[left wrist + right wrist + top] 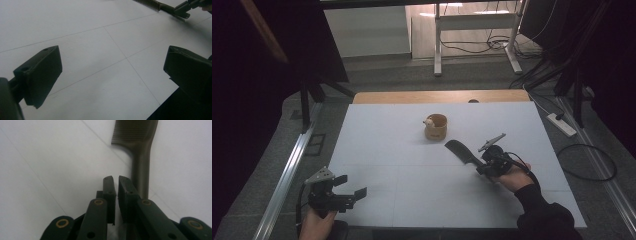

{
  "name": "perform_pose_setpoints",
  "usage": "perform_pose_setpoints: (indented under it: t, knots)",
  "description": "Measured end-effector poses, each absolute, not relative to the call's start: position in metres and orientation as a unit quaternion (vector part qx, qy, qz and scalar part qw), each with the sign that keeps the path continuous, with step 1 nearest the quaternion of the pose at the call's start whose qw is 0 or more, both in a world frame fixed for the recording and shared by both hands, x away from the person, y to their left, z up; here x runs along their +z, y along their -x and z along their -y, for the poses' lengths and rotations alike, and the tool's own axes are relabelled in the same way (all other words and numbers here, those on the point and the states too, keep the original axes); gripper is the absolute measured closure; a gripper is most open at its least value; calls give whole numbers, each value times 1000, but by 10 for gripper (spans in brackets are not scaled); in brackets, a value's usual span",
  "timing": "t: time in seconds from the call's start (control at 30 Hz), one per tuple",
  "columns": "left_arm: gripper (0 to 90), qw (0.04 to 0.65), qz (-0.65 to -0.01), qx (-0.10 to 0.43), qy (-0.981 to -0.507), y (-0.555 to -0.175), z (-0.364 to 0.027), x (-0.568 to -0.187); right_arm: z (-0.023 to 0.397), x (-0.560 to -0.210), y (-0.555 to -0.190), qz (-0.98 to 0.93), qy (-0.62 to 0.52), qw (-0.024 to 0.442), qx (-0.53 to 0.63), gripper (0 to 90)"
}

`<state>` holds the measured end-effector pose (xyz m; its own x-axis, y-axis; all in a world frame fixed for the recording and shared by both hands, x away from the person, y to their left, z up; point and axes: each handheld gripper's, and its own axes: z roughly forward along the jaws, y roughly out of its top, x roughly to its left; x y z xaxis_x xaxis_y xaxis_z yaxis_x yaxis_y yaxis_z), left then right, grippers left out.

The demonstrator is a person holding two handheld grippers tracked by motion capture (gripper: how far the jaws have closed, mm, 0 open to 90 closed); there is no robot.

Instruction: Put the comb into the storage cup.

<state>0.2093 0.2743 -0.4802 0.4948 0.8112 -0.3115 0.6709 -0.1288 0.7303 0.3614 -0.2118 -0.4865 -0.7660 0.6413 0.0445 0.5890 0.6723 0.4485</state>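
Observation:
A dark cleaver-shaped tool (459,150) with a ridged blade (136,135) lies flat on the white table board (412,165), right of centre. My right gripper (481,165) sits at its handle end. In the right gripper view its jaws (116,181) stand a narrow crack apart with nothing between them. The handle (140,170) runs just beside and under the right-hand jaw. My left gripper (353,186) rests near the front left corner, open wide over bare board (112,62). The tool (150,3) and the other gripper (185,8) also appear far off in the left gripper view.
A small wooden cup (435,127) with a white thing (428,121) at its rim stands behind the tool, near the board's middle back. A wooden table edge (442,96) runs along the far side. Table legs, cables and a power strip (562,125) lie on the floor beyond.

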Motion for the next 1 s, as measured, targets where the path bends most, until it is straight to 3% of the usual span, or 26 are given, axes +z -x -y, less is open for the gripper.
perform_pose_setpoints:
  t: [0.17,0.73,1.0]
  knots:
    - [26,433,-496,81,-748,-209,-274,-480,209,-479,-358,-910,-331,81,236,729]
    - [30,419,-486,84,-762,-210,-269,-480,205,-465,-359,-899,-342,100,256,226]
    - [36,412,-483,84,-769,-211,-267,-480,210,-462,-363,-890,-357,107,263,100]
